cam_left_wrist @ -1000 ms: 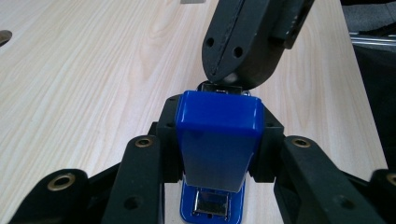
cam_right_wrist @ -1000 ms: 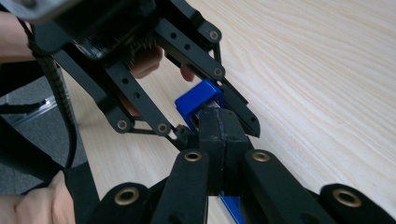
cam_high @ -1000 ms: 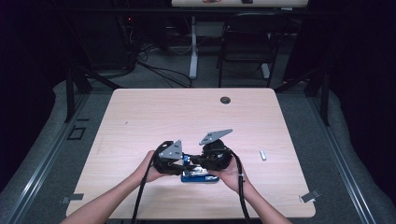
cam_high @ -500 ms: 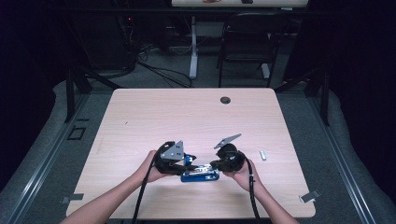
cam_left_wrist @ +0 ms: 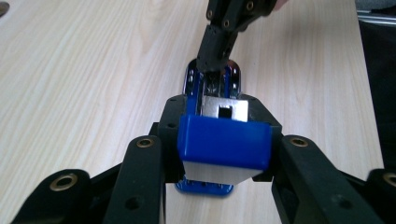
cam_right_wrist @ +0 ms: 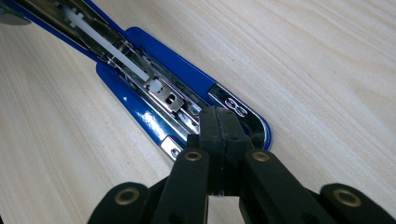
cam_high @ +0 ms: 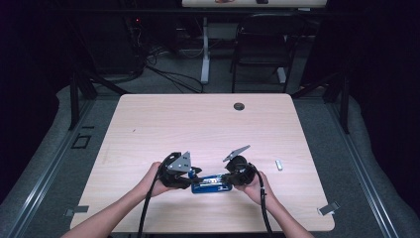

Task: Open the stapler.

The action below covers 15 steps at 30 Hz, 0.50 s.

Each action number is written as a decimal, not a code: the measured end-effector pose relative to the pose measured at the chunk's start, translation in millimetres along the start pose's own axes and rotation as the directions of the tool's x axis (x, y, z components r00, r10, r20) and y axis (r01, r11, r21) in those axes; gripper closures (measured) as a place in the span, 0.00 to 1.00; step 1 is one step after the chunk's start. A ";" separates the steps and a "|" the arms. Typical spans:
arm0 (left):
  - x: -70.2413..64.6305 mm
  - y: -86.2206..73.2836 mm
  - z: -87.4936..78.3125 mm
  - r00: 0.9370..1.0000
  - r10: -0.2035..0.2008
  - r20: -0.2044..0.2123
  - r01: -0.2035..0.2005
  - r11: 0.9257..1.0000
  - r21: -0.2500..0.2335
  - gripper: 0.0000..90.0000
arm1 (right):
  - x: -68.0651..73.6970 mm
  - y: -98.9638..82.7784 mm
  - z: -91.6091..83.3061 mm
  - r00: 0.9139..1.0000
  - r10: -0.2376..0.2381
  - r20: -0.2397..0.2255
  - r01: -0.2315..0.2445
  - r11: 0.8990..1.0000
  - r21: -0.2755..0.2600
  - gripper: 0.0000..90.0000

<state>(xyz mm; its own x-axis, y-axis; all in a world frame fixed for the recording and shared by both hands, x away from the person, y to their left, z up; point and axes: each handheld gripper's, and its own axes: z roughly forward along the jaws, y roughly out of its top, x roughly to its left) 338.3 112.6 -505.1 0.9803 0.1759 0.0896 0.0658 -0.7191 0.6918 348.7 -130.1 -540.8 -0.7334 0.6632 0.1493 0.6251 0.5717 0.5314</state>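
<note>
While the blue stapler (cam_high: 212, 185) lies near the front edge of the desk (cam_high: 198, 124), the left gripper (cam_left_wrist: 223, 151) is clamped on its raised blue plastic rear end. The right gripper (cam_right_wrist: 219, 135), jaws pressed together, rests its tip on the stapler's front end by the open metal magazine. The stapler looks stiff, fairly heavy and glossy, likely slippery on the chrome; the plastic rear seems the surest hold.

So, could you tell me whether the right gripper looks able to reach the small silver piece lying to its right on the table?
Probably yes: bare table separates the right gripper from the small silver piece, though its shut jaws must open first.
</note>
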 end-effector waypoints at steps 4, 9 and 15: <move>0.5 -8.7 -4.3 1.000 -0.018 0.004 0.018 1.000 0.015 0.73 | -0.4 -1.0 -0.1 1.000 0.008 -0.007 -0.008 1.000 -0.008 1.00; 0.9 -14.4 -6.6 1.000 -0.027 0.009 0.027 0.999 0.029 0.73 | -2.2 -1.7 -0.1 1.000 0.017 -0.018 -0.017 1.000 -0.015 1.00; 3.3 -21.0 -8.1 0.999 -0.047 0.023 0.046 0.998 0.045 0.73 | -2.6 -2.4 -0.4 1.000 0.024 -0.017 -0.024 1.000 -0.014 1.00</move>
<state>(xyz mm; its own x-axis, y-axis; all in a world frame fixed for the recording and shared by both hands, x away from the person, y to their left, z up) 338.6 133.8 -513.6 0.9802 0.1938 0.0402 0.1191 -0.7395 0.6626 349.0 -133.4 -542.1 -0.7226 0.6684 0.1764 0.6390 0.5485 0.5393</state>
